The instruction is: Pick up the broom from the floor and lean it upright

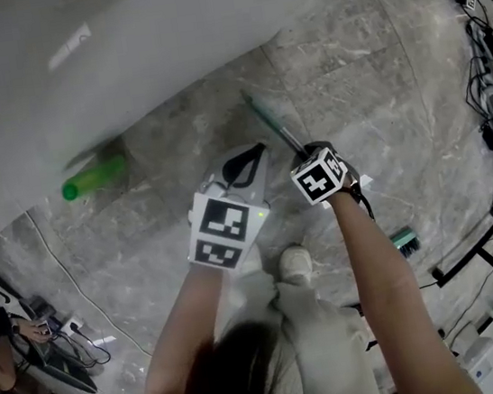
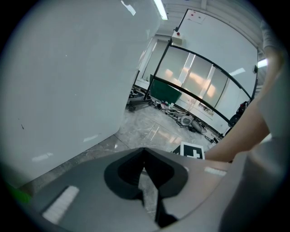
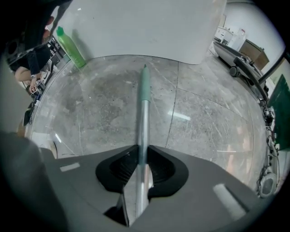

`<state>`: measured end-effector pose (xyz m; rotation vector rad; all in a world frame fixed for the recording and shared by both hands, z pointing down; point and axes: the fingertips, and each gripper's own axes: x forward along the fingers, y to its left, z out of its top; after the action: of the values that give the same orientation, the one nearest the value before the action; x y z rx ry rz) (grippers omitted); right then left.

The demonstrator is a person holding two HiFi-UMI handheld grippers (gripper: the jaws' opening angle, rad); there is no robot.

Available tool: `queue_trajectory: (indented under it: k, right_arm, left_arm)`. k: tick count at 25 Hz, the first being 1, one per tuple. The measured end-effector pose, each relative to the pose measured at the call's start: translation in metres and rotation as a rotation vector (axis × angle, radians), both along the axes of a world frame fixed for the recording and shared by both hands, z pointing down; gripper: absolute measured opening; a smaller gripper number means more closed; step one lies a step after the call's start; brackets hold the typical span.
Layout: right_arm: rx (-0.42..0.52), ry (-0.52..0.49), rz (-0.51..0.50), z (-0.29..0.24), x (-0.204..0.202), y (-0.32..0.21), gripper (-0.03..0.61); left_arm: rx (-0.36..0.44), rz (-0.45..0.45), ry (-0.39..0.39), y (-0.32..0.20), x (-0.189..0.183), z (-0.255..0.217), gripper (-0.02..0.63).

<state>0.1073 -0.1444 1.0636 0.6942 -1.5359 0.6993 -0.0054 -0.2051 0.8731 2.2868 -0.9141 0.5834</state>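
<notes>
Broom handle [image 3: 144, 99] clamped in right gripper [image 3: 143, 154] jaws, left gripper [image 2: 145, 156] jaws closed, empty.

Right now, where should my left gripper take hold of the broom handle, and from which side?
Probably the broom handle, just beyond the right gripper clamping it; come from above, jaws across, since it's a thin straight rod.

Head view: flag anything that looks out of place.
The silver-handled broom with a green grip end is down on the grey stone floor, not upright; the right gripper is shut on its handle.
</notes>
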Motion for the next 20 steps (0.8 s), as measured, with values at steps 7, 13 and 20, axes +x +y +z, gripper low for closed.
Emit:
queue_trajectory:
  k: [7,13,20]
  right_arm:
    - [0.013,-0.045,0.001,-0.023,-0.005,-0.003,0.074]
    - [0.098,-0.128,-0.002,-0.077,-0.007,-0.009,0.072]
    - [0.241,-0.216,-0.002,-0.159,-0.012,-0.011,0.072]
  left_arm:
    - [0.002,-0.010,0.000,0.002,0.000,-0.009,0.000]
    - [-0.001,-0.034,-0.007,0.008,0.001,-0.045,0.000]
    - [0.030,-0.046,-0.016,0.012,0.005,-0.107,0.000]
